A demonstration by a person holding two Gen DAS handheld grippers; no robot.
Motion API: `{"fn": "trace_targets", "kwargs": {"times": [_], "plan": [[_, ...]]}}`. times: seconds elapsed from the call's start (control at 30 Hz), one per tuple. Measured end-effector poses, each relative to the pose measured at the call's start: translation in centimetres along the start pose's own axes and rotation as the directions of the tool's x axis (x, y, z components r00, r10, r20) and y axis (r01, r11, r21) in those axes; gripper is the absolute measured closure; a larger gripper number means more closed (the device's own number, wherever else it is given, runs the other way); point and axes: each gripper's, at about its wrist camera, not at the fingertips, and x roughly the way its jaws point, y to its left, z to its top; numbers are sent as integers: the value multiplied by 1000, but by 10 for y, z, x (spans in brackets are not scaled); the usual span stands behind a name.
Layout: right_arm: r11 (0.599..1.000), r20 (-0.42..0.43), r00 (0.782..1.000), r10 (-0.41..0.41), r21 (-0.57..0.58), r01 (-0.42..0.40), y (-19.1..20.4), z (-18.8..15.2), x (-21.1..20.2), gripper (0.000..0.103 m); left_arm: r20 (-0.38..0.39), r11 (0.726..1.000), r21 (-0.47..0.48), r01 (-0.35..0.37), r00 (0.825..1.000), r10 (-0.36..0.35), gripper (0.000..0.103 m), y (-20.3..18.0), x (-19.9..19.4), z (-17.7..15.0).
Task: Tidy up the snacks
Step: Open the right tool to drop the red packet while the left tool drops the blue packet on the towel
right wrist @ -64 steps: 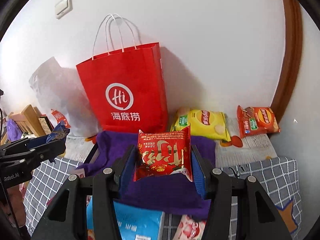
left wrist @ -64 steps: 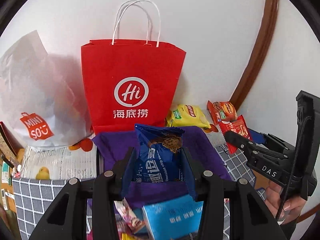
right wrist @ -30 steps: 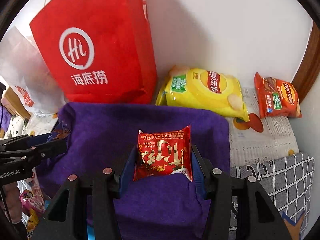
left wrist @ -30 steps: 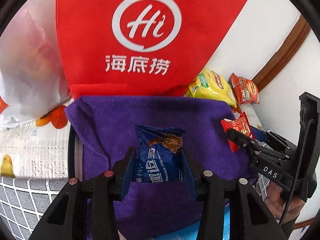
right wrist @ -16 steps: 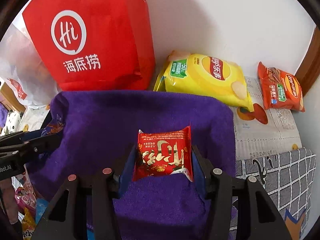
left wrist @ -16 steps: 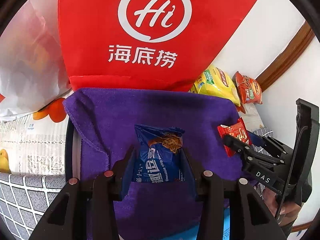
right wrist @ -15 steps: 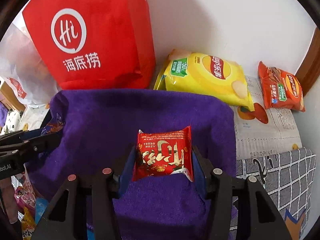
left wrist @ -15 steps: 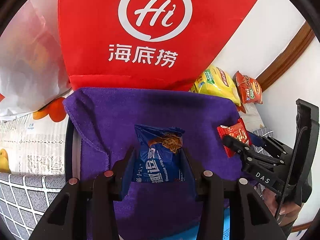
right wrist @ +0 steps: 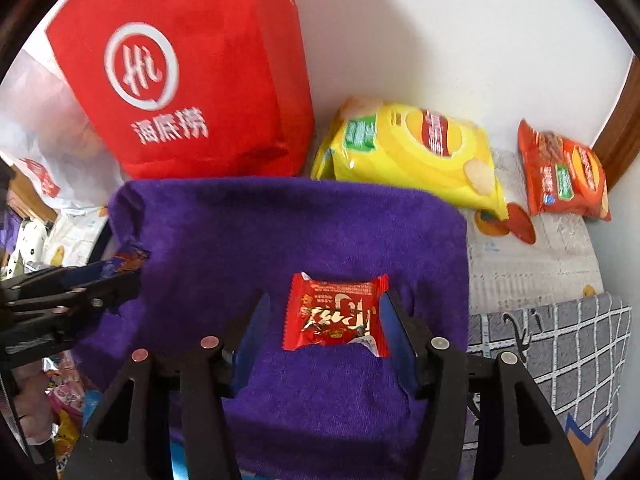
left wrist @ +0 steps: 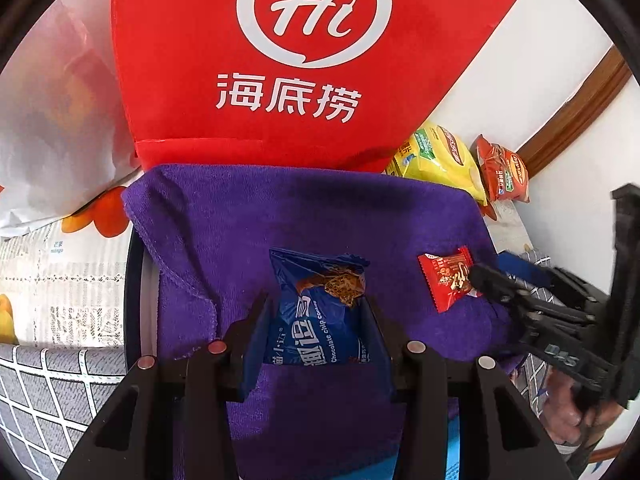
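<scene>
While red bag (left wrist: 280, 60) reads "Hi", blue packet (left wrist: 320, 320) says "Chocolate chip".

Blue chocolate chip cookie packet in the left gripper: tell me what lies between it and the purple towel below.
Nothing visible does. The blue cookie packet hangs over bare purple towel; the small red snack packet lies off to its right.

The purple towel (right wrist: 280, 240) lies mostly bare ahead of both grippers. A red paper bag (right wrist: 192, 80) and yellow chip bag (right wrist: 412, 152) wall its far edge.
</scene>
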Motion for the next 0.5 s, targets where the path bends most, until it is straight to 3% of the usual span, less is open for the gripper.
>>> {"fn": "trace_targets", "kwargs": {"times": [0.2, 0.3, 0.4, 0.5], "plan": [[999, 134, 990, 33, 5, -34, 5, 4, -38, 18, -9, 1000, -3, -2, 1000, 2, 60, -2, 1, 1], [1000, 156, 988, 7, -17, -4, 10, 4, -46, 17, -7, 1000, -10, -2, 1000, 2, 56, -4, -4, 2], [996, 146, 988, -49, -60, 59, 19, 3, -52, 16, -3, 1000, -20, 0, 1000, 0, 44, -5, -12, 3], [993, 167, 984, -61, -85, 76, 23, 3, -61, 16, 17, 1000, -21, 8, 1000, -7, 43, -8, -24, 5]]}}
